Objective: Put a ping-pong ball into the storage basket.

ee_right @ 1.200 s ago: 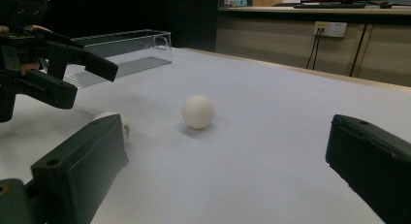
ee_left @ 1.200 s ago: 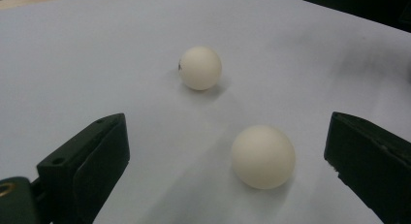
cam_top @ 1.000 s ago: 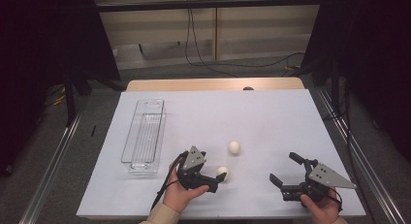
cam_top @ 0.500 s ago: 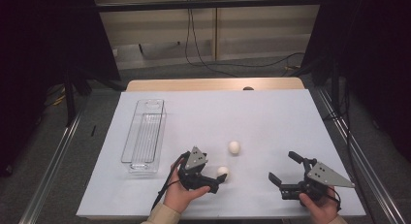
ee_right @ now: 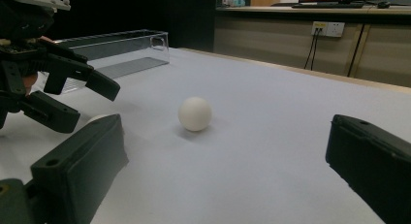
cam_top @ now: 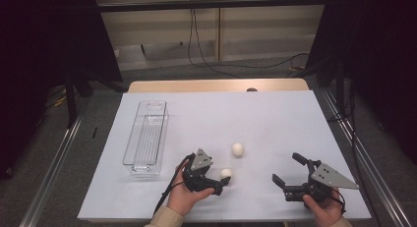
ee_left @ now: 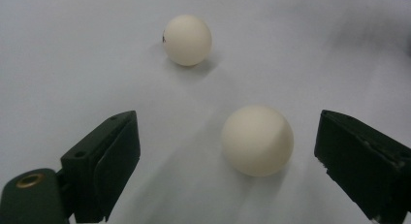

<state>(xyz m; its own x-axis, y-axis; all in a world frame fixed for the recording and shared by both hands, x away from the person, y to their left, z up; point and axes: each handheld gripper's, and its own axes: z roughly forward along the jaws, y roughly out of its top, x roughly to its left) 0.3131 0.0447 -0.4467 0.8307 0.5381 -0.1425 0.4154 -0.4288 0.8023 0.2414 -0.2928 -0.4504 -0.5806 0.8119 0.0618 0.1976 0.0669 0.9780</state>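
Note:
Two cream-white balls lie on the white table top (cam_top: 221, 114). The near ball (cam_top: 225, 173) (ee_left: 257, 139) rests between the jaws of my left gripper (cam_top: 224, 180) (ee_left: 228, 136). Those jaws have just been closing, but gaps remain on both sides of the ball, so the gripper is open. The far ball (cam_top: 237, 149) (ee_left: 187, 40) (ee_right: 195, 113) sits free a little farther back. My right gripper (cam_top: 286, 168) (ee_right: 228, 141) stands wide open and holds nothing at the front right, pointing toward the far ball. The right gripper view also catches the left gripper (ee_right: 89, 107) at its left edge.
A clear plastic bin (cam_top: 133, 138) (ee_right: 121, 44) stands lengthwise at the left of the table, with nothing in it. The table's wooden far edge (cam_top: 216, 85) lies beyond the white sheet. Dark curtains and metal rails flank both sides.
The left gripper's jaws stand slightly closer around the near ball. Both hands and both balls have stayed where they were.

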